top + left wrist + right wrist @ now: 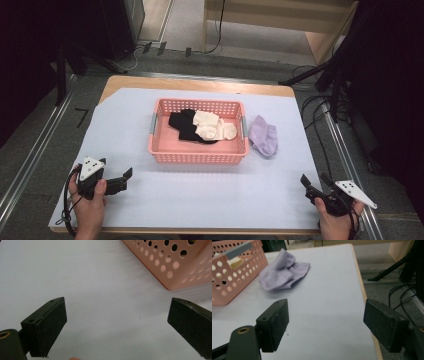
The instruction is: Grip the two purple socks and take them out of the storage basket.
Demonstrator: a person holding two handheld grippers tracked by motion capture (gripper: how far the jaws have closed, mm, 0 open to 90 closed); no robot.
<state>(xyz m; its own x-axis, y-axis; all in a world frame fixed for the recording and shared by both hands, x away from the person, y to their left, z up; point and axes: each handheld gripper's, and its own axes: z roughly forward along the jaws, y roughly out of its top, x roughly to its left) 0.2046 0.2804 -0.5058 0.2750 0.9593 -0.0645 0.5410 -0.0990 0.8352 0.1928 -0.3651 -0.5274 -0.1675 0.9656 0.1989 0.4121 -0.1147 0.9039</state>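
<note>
Both jaws wide apart, empty: left gripper [120,181], right gripper [311,188]; risk of snagging basket [199,156] beside lilac sock [264,136].

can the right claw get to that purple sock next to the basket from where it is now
Probably yes. The right claw is open and holds nothing, and the lavender sock lies on the bare white table cover, outside the pink basket on its right. Nothing lies between the claw and the sock.

A: Your basket [198,150] is perforated pink plastic, slightly glossy. Lilac sock [283,273] is soft knit cloth.
B: Your table sheet [200,195] is matt white; jaw pads look matt black, dusty.
</note>
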